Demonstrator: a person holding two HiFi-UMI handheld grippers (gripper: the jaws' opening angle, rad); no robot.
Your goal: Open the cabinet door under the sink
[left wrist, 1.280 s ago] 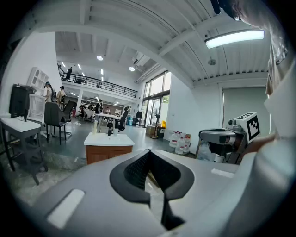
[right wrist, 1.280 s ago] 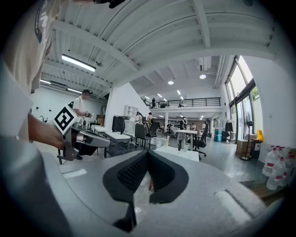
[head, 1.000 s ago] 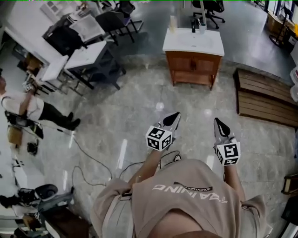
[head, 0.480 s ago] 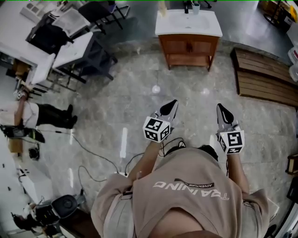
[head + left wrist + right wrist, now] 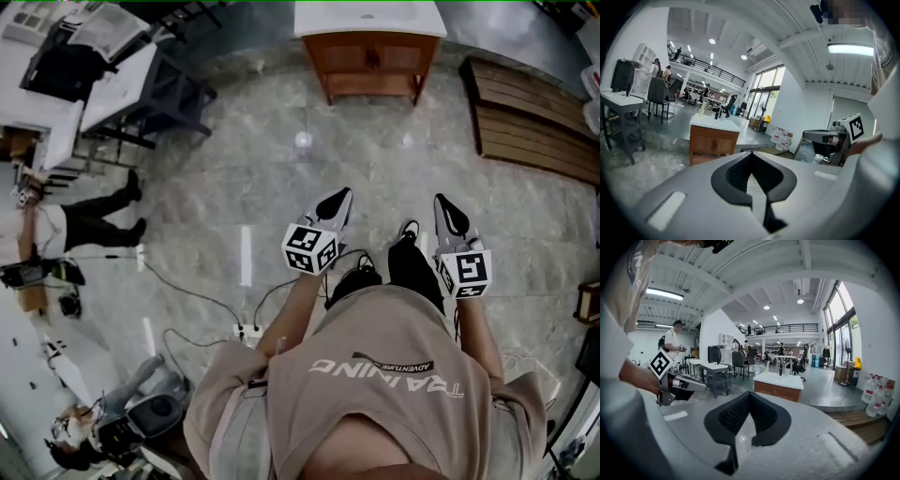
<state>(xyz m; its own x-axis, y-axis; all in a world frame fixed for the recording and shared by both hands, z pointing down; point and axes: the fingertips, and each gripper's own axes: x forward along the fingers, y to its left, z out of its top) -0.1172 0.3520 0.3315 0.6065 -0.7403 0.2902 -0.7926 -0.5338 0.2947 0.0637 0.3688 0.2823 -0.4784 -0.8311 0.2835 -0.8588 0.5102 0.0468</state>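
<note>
The wooden sink cabinet (image 5: pixel 370 56) with a white top stands far ahead on the stone floor, at the top edge of the head view. Its two doors look closed in the left gripper view (image 5: pixel 714 144); the right gripper view shows its side (image 5: pixel 777 391). My left gripper (image 5: pixel 337 199) and right gripper (image 5: pixel 442 204) are held side by side in front of the person, well short of the cabinet. Both point toward it, shut, with nothing between the jaws. Each gripper view shows the same, left (image 5: pixel 751 154) and right (image 5: pixel 749 393).
A low wooden platform (image 5: pixel 530 122) lies right of the cabinet. Desks and chairs (image 5: pixel 103 84) fill the upper left, with a person (image 5: pixel 66 220) beside them. Cables (image 5: pixel 187 300) and a power strip (image 5: pixel 248 331) cross the floor at left. Water bottles (image 5: pixel 874 394) stand far right.
The cabinet has slid up to the top edge of the head view and looks larger. Both grippers sit higher in the picture, still shut. The person's shoes have come into view.
</note>
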